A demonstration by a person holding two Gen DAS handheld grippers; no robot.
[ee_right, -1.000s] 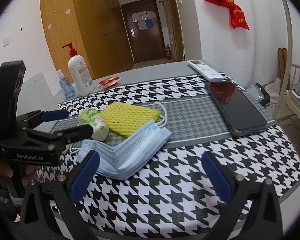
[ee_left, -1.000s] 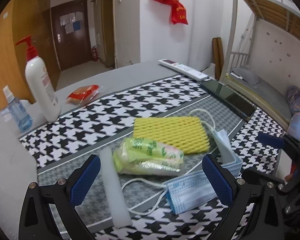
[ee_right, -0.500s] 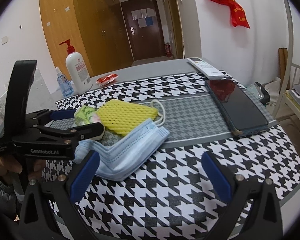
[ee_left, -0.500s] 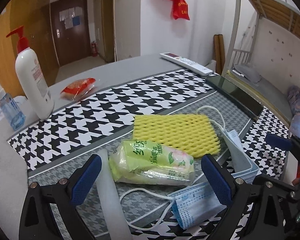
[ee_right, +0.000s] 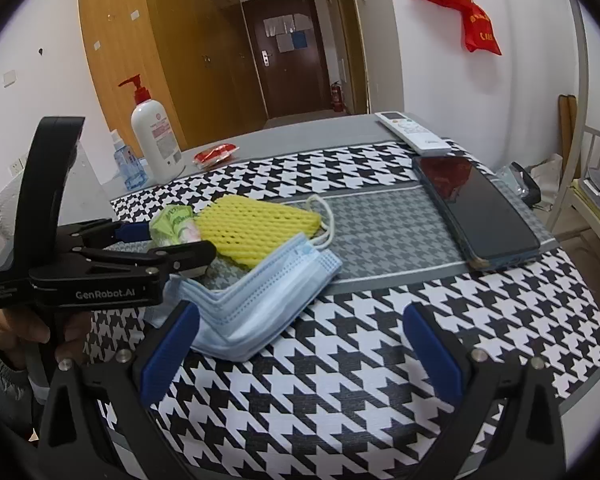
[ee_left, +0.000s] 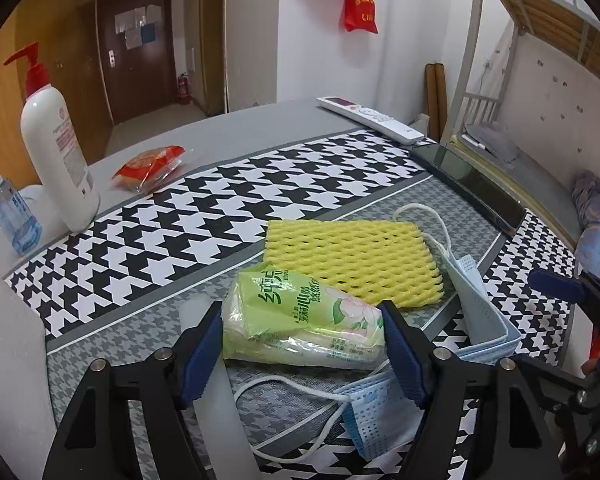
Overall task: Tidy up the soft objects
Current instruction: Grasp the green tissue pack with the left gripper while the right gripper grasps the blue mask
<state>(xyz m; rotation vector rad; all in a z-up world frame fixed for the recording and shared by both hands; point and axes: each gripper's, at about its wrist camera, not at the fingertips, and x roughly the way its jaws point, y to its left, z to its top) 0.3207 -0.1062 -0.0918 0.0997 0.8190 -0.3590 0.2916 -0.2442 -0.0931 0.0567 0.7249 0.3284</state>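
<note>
A green tissue pack (ee_left: 300,320) lies on the grey part of the houndstooth mat (ee_left: 160,232). My left gripper (ee_left: 300,308) straddles it with its jaws closing. Its blue pads (ee_left: 202,352) reach the pack's two ends, and the pack does not look squeezed. A yellow foam net (ee_left: 352,256) lies just beyond, with blue face masks (ee_left: 480,320) to the right and near side. A white foam strip (ee_left: 212,408) runs under the left finger. From the right wrist, the left gripper (ee_right: 180,242) flanks the pack (ee_right: 174,222). My right gripper (ee_right: 300,312) hovers open, holding nothing, beside the masks (ee_right: 260,300).
A lotion pump bottle (ee_left: 56,152), a small blue bottle (ee_left: 12,216) and a red snack packet (ee_left: 148,166) stand at the far left. A white remote (ee_right: 414,132) and a dark phone (ee_right: 476,216) lie on the right. A bunk bed frame (ee_left: 472,60) stands beyond the table's right edge.
The left gripper's jaws have narrowed from wide open until the pads meet the tissue pack's ends, and it has edged closer to the pack. The right gripper has stayed put.
</note>
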